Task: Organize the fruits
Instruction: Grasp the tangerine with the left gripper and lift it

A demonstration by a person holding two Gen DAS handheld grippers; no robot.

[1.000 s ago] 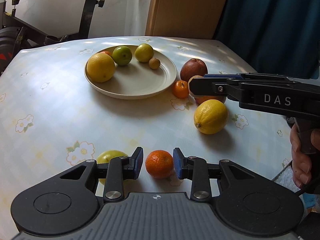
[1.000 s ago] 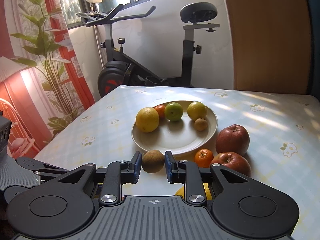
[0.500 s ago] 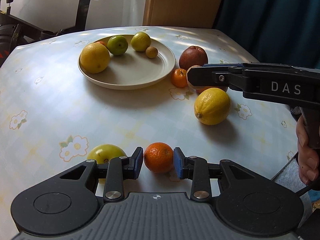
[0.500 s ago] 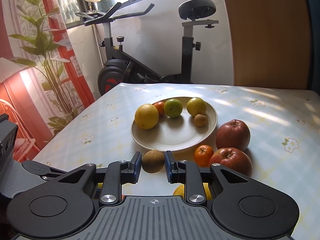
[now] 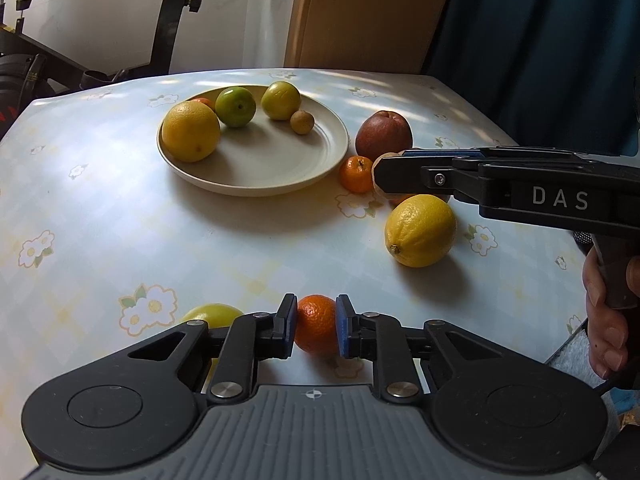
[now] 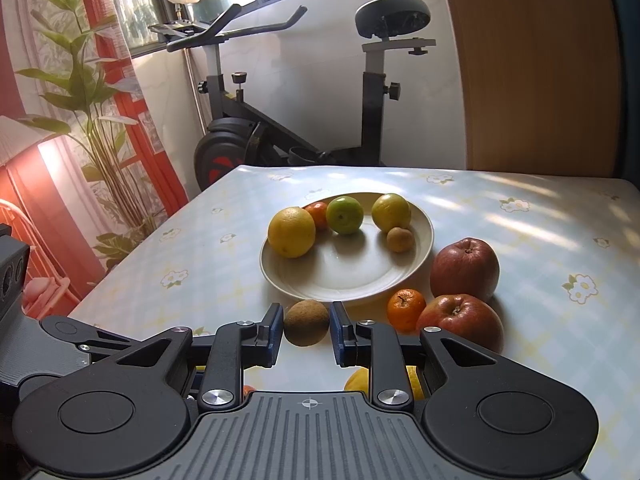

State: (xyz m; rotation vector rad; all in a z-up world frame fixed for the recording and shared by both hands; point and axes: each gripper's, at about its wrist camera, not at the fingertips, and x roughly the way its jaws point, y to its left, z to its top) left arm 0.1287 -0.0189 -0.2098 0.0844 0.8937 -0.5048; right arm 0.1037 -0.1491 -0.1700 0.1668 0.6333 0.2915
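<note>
A table under a pale checked cloth with small flower prints stands before an exercise bike, a leafy plant and a sunlit window. On it sits a cream plate holding a large yellow citrus, two green fruits side by side, a small brown fruit and a small orange one half hidden behind the citrus. Just beside the plate's rim lie a tangerine and two red apples, close together. A lemon lies nearer the front, apart from the plate.

The left gripper has just closed its jaws onto a mandarin, its blue pads pressing both sides, near the table's front edge; a yellow-green fruit lies beside it. The right gripper clamps a brown kiwi-like fruit just before the plate; a hand holds its handle.
</note>
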